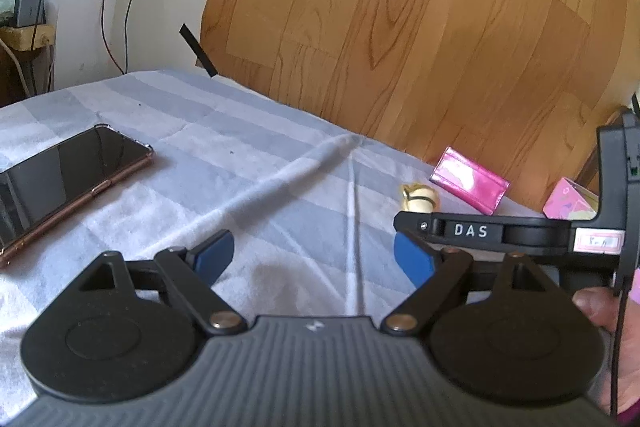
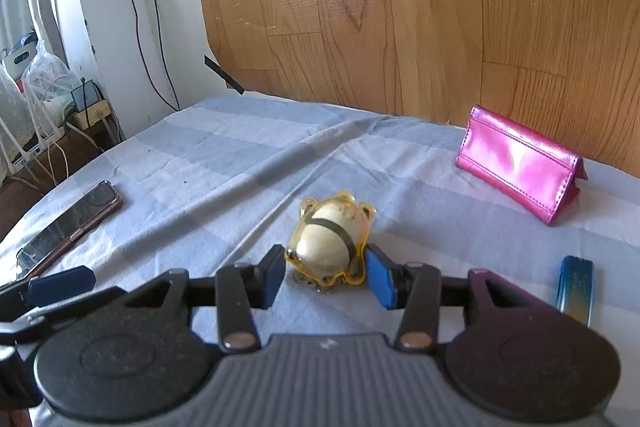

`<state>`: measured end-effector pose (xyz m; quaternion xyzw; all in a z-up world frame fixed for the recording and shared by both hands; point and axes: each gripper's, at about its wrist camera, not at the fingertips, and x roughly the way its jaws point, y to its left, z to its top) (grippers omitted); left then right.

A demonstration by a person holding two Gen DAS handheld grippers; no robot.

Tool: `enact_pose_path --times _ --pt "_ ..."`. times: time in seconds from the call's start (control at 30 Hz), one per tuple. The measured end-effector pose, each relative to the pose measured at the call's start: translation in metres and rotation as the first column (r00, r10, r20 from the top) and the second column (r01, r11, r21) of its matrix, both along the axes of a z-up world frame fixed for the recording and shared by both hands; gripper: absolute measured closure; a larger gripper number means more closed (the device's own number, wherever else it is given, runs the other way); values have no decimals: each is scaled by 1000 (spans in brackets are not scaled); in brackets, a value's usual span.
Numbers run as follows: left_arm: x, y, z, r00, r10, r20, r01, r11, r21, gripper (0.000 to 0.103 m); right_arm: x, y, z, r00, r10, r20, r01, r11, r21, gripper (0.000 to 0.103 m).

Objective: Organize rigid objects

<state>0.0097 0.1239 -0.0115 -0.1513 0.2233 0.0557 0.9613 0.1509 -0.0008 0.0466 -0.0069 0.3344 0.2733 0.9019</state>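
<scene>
Your right gripper (image 2: 326, 273) has its blue pads closed against the two sides of a small cream-coloured, egg-shaped toy in a clear yellow case (image 2: 330, 237), which sits on the grey-and-white checked cloth (image 2: 240, 163) right in front of you. The toy's underside appears to rest on the cloth, though the contact line is partly hidden by the fingers.

Your left gripper (image 1: 314, 259) has its fingers spread wide with nothing between them, only bare cloth. From its camera, the black body of your right gripper crosses the right side of the view, with your fingertip visible beneath it.

A smartphone (image 2: 70, 227) with a copper-coloured frame lies flat, screen up, well to the left of the toy. A shiny pink wallet (image 2: 520, 165) stands folded like a tent at the far right, close to the wood-grain panel (image 2: 400, 7) behind the cloth. A small blue rectangular object (image 2: 574, 285) lies near your right gripper's outer side. From the left camera, a pink patterned box (image 1: 568, 205) shows just past the wallet.
</scene>
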Motion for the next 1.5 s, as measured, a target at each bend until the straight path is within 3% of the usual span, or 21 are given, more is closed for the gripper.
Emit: enact_pose_path --times 1.27,1.5 --pt "4 4 -1 1000 -9 -17 9 1000 -26 14 -2 -4 -1 1000 -6 -12 6 1000 28 59" --pt "8 7 -4 998 -14 -60 12 999 -42 14 -21 -15 0 1000 20 -12 -20 1000 16 59"
